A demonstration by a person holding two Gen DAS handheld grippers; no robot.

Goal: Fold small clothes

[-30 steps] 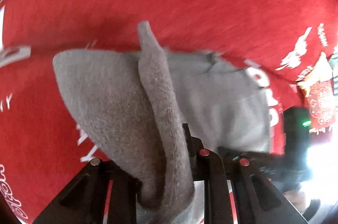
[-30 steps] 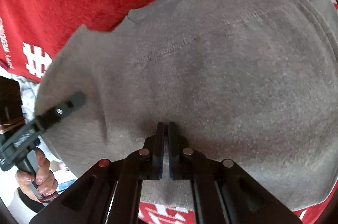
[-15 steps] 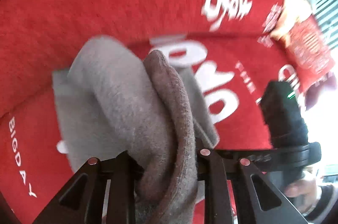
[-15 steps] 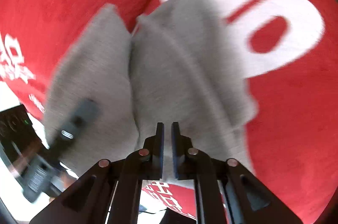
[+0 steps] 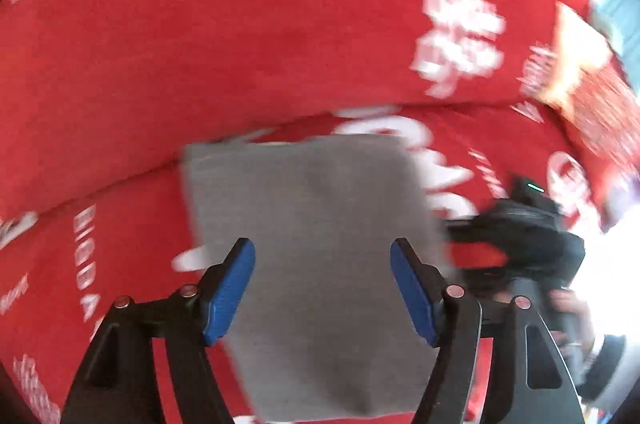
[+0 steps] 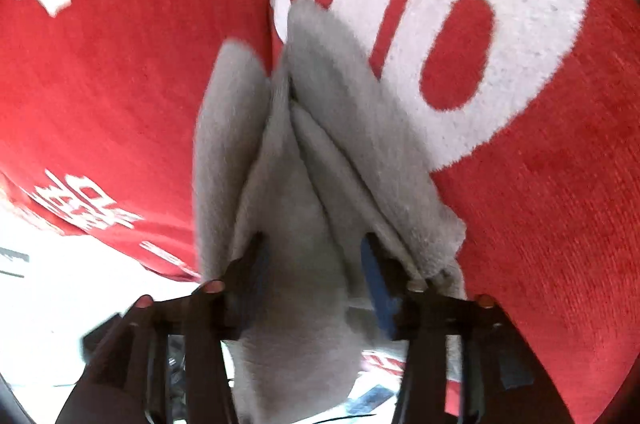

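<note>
Since a second ago: both claws gone from pinched shut on lifted grey knit to spreading apart, and the grey garment (image 5: 316, 224) gone from hanging in a ridge to lying as a flat, squared stack. Left claw (image 5: 322, 288) pointing steeply down, jaws opening and already wide, blue pads (image 5: 230, 290) clear of the cloth, nothing gripped; garment directly beneath and ahead of it, reaching from under the fingers out to a straight far edge. Right claw (image 6: 312, 276) low and nearly level at the stack's side, jaws opening too, layered folds (image 6: 320, 152) running away between the fingers; pads apparently off the cloth, though blurred and partly buried in the knit. Seen from the left claw, right claw (image 5: 520, 232) just beyond the garment's right edge, with a hand (image 5: 568, 308) on its handle. Progress, as a judgement: final fold laid down and let go, this piece close to done; left to do, perhaps a smoothing of the slightly splayed layers on the right-claw side and any further pieces, none in view. Underneath: a red plush blanket (image 5: 240, 44) with white lettering, creased beyond the garment; a red and gold packet (image 5: 592, 96) far off to the right; bright, washed-out room past the blanket's edge.
</note>
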